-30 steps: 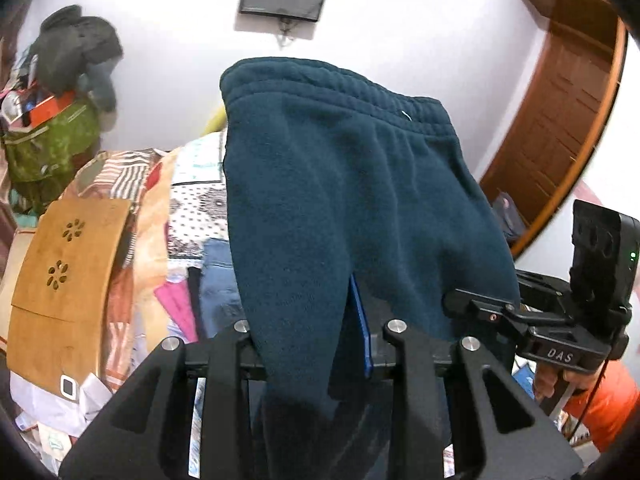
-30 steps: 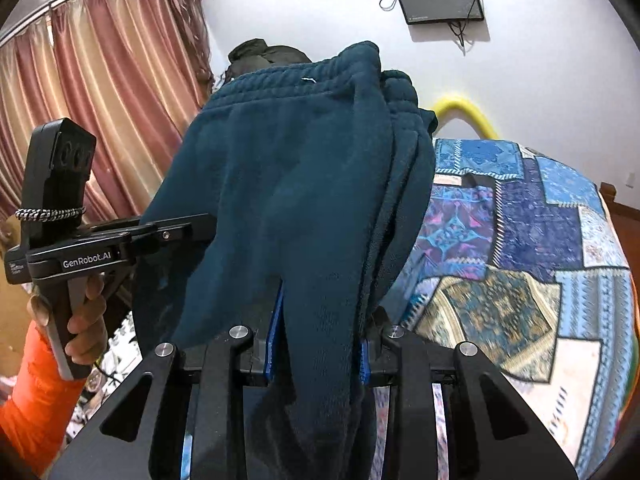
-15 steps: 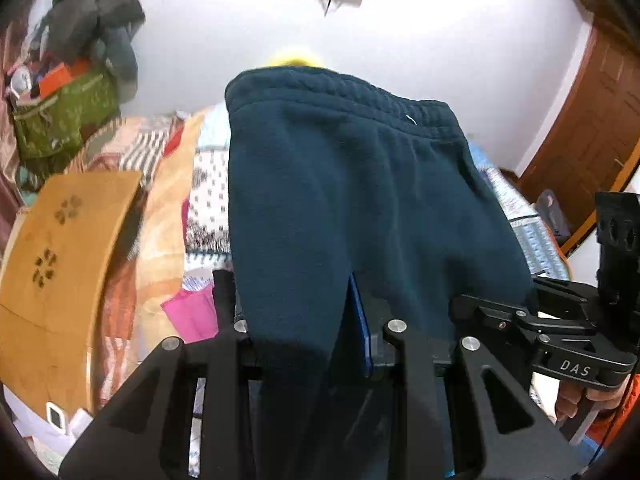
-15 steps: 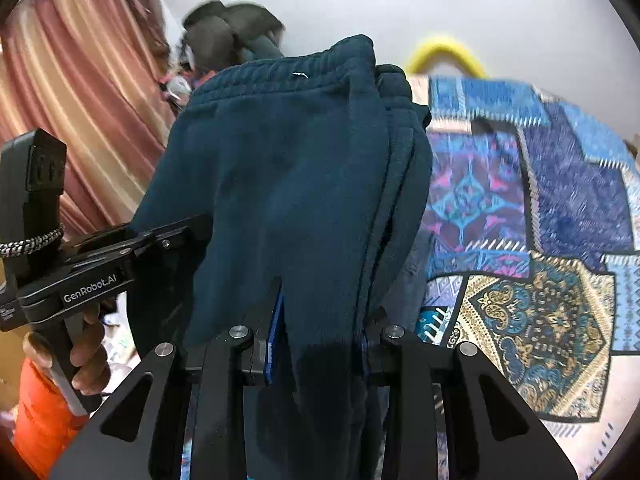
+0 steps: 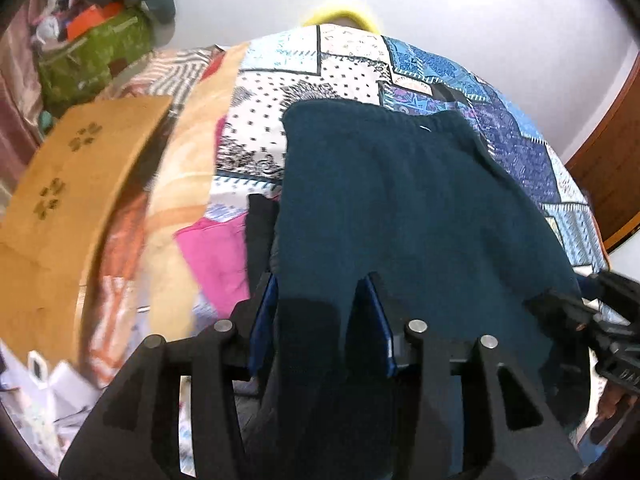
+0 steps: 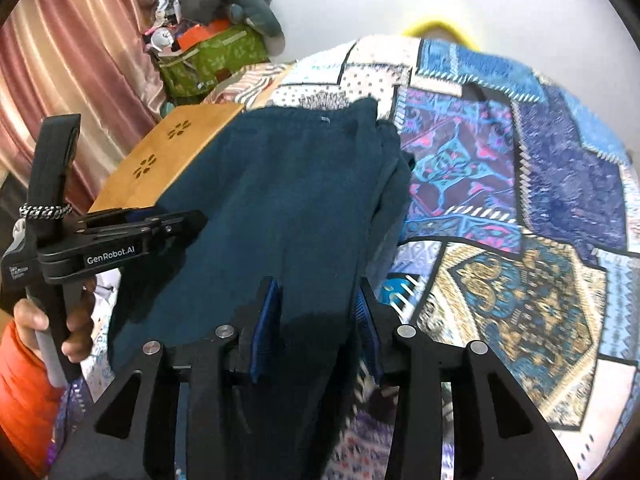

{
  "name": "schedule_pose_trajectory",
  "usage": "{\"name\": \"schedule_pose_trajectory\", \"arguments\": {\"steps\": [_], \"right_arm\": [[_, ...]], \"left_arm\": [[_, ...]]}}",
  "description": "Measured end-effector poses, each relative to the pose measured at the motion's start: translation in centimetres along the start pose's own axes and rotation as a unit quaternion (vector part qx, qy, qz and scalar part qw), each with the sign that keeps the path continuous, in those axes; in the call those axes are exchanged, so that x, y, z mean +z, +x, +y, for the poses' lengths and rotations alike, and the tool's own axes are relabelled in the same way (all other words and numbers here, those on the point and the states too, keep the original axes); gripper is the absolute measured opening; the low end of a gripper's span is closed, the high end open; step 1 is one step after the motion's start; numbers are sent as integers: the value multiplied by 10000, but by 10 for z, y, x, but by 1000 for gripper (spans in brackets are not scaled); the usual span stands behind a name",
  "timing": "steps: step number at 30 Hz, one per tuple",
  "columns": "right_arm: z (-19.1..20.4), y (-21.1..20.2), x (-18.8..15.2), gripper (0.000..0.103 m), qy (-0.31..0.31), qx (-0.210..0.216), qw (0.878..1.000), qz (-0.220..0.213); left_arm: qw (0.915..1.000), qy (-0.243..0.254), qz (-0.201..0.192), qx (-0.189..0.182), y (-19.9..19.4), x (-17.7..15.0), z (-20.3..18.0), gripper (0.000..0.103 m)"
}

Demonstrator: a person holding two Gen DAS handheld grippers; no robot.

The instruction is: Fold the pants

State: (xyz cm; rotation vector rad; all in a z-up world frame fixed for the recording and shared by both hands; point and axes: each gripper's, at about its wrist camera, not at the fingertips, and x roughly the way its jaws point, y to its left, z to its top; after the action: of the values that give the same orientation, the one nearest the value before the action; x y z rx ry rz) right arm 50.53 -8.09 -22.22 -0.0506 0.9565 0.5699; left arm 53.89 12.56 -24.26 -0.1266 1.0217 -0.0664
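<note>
While jaws open, pants (image 5: 400, 208) between each hand-held gripper's pads

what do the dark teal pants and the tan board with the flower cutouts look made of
Pants: soft fleece or brushed knit, going by the matte, fuzzy nap and gathered elastic waistband. Board: probably wood or bamboo ply, smooth light finish, with clean cut-through flower holes and a curved edge; no grain is clear in the blur.

Matt, fuzzy teal fleece pants (image 5: 400, 208) lie on a printed cotton patchwork bedspread (image 6: 520, 184); beside the pants, a smooth wooden board (image 5: 76, 176) and matt black plastic tool (image 6: 316, 304) with bright metal pins.
</note>
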Motion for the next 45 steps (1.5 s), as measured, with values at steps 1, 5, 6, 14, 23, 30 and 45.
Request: {"name": "schedule_pose_trajectory", "arguments": {"steps": [1, 5, 6, 14, 23, 30, 45], "right_arm": [[-1, -7, -1, 35, -10, -8, 9999, -103], [12, -64, -7, 35, -110, 43, 9975, -692], [16, -74, -7, 35, -150, 64, 9968, -788], [73, -200, -28, 38, -559, 258, 9743, -2168], [129, -298, -86, 38, -957, 241, 9366, -3361], [145, -321, -120, 65, -921, -100, 9230, -3734], [149, -324, -135, 103, -701, -498, 9237, -3734]], "left_arm": [[10000, 24, -62, 11, -12, -3, -4, 44], [9983, 199, -543, 65, -73, -12, -18, 44], [9973, 262, -689, 60, -90, -15, -23, 44], [9771, 715, -2003, 91, -238, -50, -69, 44], [9365, 892, -3389, 120, -372, -131, -104, 44], [9218, 685, -3814, 74, -414, -180, -108, 66], [9151, 572, -3985, 235, -433, -220, -110, 101]]}}
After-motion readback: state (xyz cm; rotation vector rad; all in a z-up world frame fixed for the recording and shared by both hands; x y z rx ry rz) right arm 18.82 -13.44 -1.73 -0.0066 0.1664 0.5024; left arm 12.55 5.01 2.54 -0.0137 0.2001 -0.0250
